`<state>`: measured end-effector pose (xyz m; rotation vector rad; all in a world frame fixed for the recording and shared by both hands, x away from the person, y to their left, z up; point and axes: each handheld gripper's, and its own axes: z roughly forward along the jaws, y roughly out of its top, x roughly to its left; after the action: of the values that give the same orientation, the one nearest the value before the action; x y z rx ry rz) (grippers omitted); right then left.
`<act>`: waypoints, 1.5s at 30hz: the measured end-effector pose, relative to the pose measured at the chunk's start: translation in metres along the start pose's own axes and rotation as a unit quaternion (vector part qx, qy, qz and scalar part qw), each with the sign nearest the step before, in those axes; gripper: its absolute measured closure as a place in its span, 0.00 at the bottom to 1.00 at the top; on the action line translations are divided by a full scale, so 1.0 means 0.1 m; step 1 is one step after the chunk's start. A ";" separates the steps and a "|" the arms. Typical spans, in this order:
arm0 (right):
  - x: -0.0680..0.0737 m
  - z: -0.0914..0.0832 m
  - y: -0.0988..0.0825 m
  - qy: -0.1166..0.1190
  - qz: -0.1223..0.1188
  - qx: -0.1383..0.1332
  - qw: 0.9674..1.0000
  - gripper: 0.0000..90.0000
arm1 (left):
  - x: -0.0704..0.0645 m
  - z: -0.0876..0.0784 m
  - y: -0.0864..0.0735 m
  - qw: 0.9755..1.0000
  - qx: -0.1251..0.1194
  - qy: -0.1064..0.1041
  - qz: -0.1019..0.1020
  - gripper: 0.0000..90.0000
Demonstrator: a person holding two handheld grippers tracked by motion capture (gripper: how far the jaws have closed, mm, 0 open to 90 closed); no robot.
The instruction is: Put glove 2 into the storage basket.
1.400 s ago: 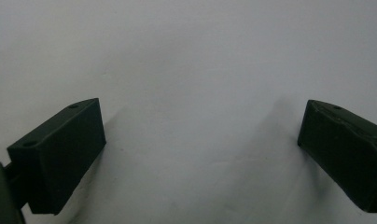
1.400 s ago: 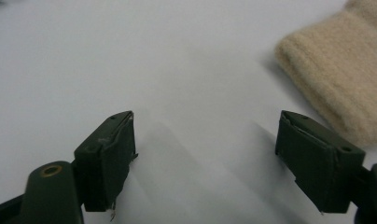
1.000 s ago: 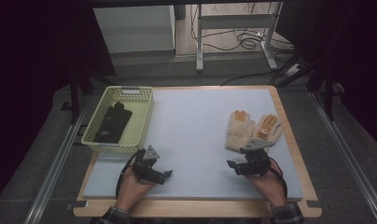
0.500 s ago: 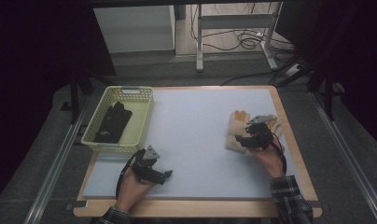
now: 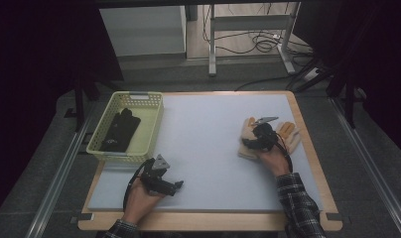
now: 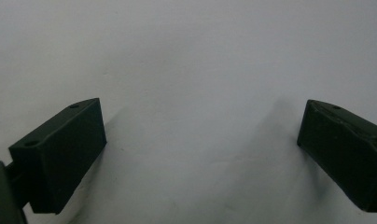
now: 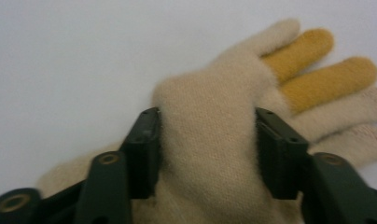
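A cream knitted glove lies on the right of the white mat. My right gripper is down on it. Its jaws have just been closing, and the glove's palm is bunched into a fold between them, with both pads pressing on the wool. A second glove with orange fingers lies just beyond, touching the first. My left gripper rests open near the mat's front left, with bare mat between its black jaws.
A pale yellow basket stands at the mat's left edge with a black glove in it. The wooden table rim runs around the mat. Metal frame legs and cables lie on the floor beyond the table.
My right hand has moved forward from the front edge onto the cream glove, and its jaws have narrowed around the glove's palm. The left hand has stayed where it was.
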<state>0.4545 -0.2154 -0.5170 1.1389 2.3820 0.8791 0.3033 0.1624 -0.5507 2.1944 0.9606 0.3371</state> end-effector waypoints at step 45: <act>1.42 -0.02 0.01 0.152 -0.077 -0.004 0.985 0.36 | 0.00 0.00 0.00 1.000 0.000 0.000 -0.001 0.02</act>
<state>0.3668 -0.1032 -0.5215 0.8545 2.6629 1.0714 0.3032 0.1625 -0.5507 2.1929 0.9625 0.3373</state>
